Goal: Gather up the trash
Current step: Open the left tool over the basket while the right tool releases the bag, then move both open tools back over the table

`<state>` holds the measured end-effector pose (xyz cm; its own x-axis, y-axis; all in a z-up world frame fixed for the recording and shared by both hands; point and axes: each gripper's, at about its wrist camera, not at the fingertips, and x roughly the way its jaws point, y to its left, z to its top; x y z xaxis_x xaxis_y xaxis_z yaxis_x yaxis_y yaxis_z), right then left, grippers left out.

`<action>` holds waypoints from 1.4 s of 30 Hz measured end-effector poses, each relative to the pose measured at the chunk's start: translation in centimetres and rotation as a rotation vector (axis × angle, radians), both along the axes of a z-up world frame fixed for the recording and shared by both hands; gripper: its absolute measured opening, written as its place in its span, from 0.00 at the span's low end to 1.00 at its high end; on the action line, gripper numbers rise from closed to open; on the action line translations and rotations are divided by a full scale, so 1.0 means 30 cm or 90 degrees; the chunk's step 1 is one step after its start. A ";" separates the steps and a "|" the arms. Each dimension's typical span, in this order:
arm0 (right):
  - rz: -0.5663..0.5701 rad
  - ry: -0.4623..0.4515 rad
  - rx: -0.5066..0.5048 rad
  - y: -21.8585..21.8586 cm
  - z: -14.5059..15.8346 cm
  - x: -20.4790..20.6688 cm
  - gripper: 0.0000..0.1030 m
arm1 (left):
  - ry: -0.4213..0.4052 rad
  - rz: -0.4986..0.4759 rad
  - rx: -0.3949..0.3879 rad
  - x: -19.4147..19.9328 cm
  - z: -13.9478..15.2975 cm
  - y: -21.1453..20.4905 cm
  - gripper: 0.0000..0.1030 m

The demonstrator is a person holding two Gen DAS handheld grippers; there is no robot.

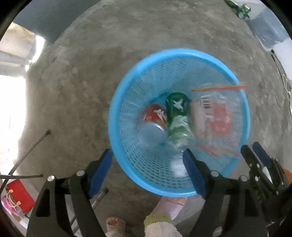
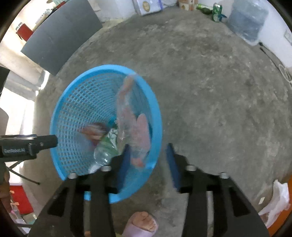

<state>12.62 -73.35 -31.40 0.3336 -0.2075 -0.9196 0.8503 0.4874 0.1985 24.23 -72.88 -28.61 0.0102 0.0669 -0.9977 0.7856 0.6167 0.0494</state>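
Note:
A blue mesh basket stands on the concrete floor and also shows in the right wrist view. Inside lie a green-labelled plastic bottle, a red can and a clear zip bag with a red print. In the right wrist view the clear bag stands upright against the basket's right side beside the bottle. My left gripper is open and empty above the basket's near rim. My right gripper is open and empty over the basket's right rim.
A green can and a green bottle stand at the far wall next to a large blue water jug. A dark board leans at left. A white plastic bag lies at right. The person's feet are below.

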 end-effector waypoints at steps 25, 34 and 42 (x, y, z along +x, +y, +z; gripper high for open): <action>-0.124 -0.215 -0.125 0.161 0.731 -0.321 0.47 | -0.018 0.125 -0.241 -0.018 0.774 0.351 0.77; -0.022 -0.279 -0.238 0.577 1.106 -0.283 0.69 | 0.002 0.180 -0.419 -0.067 1.127 0.852 0.77; 0.155 -0.303 -0.237 1.056 1.112 -0.176 0.88 | -0.146 0.214 -0.542 -0.182 1.201 1.590 0.87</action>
<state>7.34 -41.66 1.96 0.7647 -0.3509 -0.5404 0.5673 0.7644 0.3064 18.77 -25.18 7.41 0.3251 -0.6481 -0.6887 0.5875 0.7091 -0.3900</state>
